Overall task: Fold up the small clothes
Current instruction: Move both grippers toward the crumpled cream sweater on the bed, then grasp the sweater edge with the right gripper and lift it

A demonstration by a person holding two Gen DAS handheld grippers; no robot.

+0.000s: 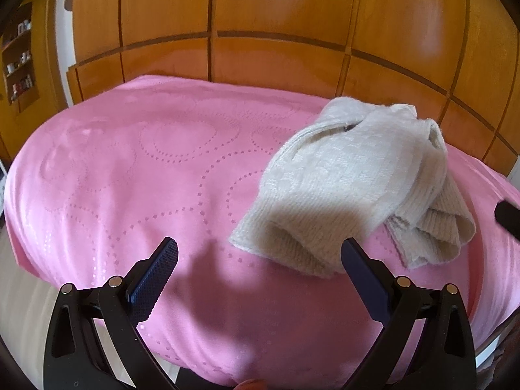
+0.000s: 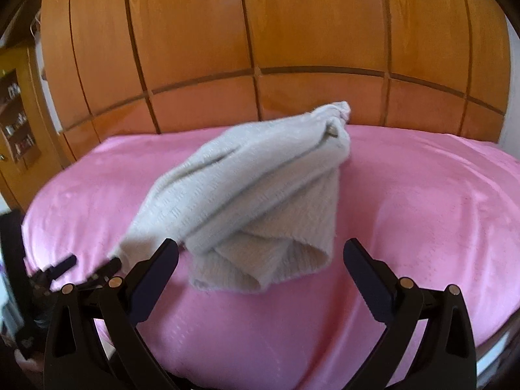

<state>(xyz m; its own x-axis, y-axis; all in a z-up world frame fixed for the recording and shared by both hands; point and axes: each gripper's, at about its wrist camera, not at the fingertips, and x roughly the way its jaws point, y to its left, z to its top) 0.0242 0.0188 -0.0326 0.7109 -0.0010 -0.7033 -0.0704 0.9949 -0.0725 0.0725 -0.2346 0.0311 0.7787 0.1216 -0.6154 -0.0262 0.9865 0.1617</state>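
**Student:** What stands nearest the cameras?

**Instructor:** The tongs. The left gripper (image 1: 260,253) has its jaws spread wide and holds nothing; it hovers over the pink bedspread (image 1: 130,169), its right finger just beside the near hem of the cream knit garment (image 1: 344,175). The right gripper (image 2: 260,253) is likewise wide and empty, with the garment's lower folds lying between and just beyond its fingers.

**Student:** How should the step in hand be done well?

**Instructor:** Judging by the bundle, the garment probably needs spreading before any fold. Each gripper would best pinch a single layer at an outer edge, not the whole lump, then draw apart so that the knit lies flat. Thick knit may slip, so a deep bite seems advisable.

**Student:** How does the garment look?

**Instructor:** It is a small ribbed knit, off-white, crumpled into a rough cone; open, tube-like ends face the cameras, and its far tip rises toward the wooden headboard (image 2: 260,48). It rests mid-bed in the right wrist view. Whether the tubes are sleeves or legs cannot be told.
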